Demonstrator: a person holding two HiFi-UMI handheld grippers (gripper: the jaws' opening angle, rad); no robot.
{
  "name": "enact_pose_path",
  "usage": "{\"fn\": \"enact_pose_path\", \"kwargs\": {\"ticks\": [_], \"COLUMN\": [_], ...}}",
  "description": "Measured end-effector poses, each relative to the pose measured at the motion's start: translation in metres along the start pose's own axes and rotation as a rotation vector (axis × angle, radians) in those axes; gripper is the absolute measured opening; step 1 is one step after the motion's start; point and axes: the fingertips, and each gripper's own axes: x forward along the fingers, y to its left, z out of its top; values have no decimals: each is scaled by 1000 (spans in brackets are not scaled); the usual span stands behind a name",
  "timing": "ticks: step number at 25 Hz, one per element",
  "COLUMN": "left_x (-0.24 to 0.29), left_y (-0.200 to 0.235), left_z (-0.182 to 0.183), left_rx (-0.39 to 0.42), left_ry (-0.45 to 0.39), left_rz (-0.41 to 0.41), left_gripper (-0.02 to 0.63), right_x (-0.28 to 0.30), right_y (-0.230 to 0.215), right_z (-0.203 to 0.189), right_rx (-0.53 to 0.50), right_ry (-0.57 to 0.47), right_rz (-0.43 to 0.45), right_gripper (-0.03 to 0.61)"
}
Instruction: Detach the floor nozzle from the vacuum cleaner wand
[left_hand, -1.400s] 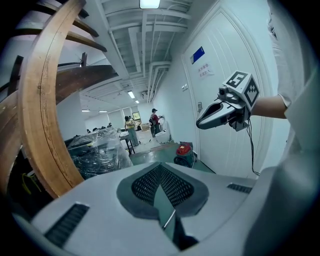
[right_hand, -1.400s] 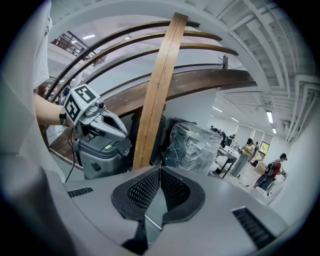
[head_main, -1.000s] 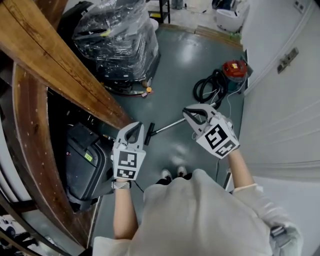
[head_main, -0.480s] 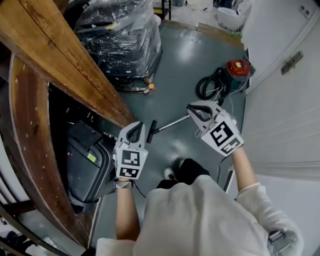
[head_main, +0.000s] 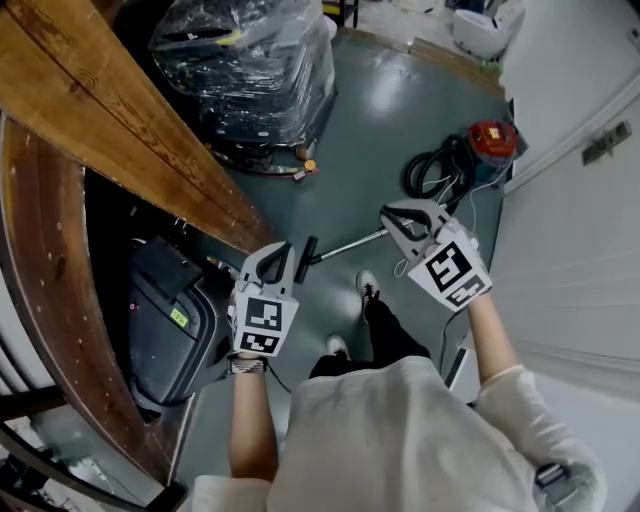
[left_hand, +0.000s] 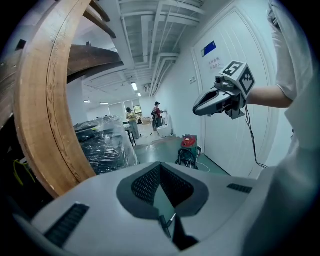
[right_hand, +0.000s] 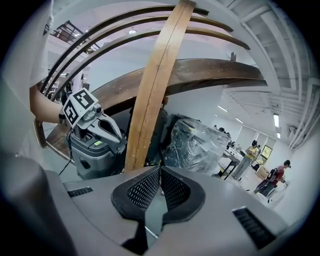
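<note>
Floor nozzle: a short black bar lying on the grey floor, joined to the lower end of the silver wand. The wand runs from it toward the right, its far end hidden behind the right gripper. Beyond, a coiled black hose lies beside the red vacuum cleaner, close to the white door.

The left gripper is held above the floor just left of the nozzle, and the right gripper above the wand's other end. Neither touches the nozzle or wand. In the left gripper view the jaws are clenched together with nothing between them, and the right gripper view shows the same: pads meeting at the tips, empty. Each gripper carries a cube with square markers.

The person's shoe stands on the floor between the two grippers, just below the wand. To the left, a heavy wooden beam slants across, with a black bin under it. A plastic-wrapped load sits farther off on the floor. Two people stand far down the hall in the left gripper view.
</note>
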Motion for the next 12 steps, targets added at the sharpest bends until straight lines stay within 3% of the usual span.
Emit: {"fn": "enact_pose_path", "kwargs": {"ticks": [12], "left_x": [101], "left_y": [29], "left_z": [-55], "left_rx": [5], "left_ry": [37], "left_rz": [28], "left_gripper": [0], "right_x": [100], "right_y": [-29], "right_z": [-76], "right_rx": [-6], "right_ry": [-12], "right_rz": [76], "right_gripper": [31]}}
